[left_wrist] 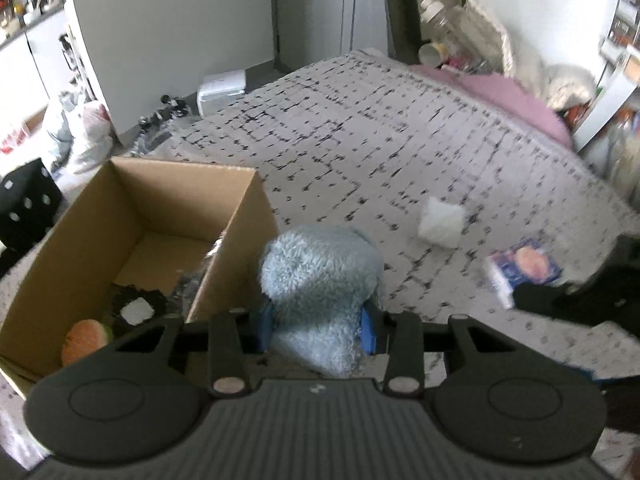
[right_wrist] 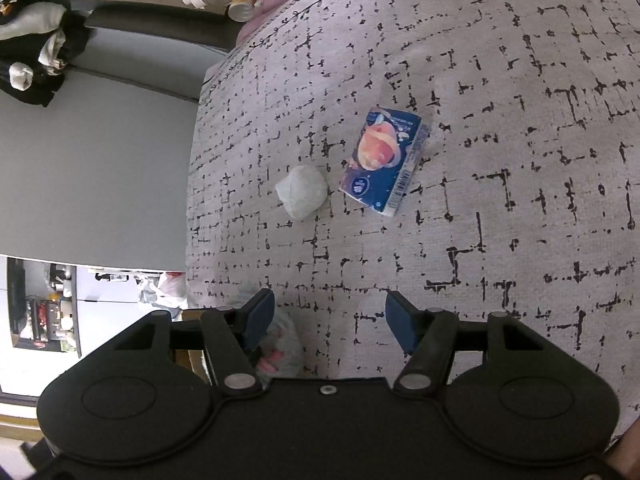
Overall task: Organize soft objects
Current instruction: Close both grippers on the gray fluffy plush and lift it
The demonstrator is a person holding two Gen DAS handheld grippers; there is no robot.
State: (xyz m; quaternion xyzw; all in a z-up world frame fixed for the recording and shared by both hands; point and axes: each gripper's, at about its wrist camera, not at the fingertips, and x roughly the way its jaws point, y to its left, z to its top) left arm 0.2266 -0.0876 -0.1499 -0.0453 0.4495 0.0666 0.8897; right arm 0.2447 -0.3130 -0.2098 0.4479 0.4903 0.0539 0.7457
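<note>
The left gripper [left_wrist: 318, 326] clamps a shaggy, pale-blue fluffy cloth [left_wrist: 320, 284] beside the cardboard box [left_wrist: 80, 240], while the right gripper [right_wrist: 330, 320] gapes empty.

No readable text anywhere. The dark blue tissue packet with a peach picture [right_wrist: 382, 160], lying on the grey patterned bedspread [right_wrist: 520, 240], carries small white print, a round logo and a barcode strip, all too blurred to make out.
</note>
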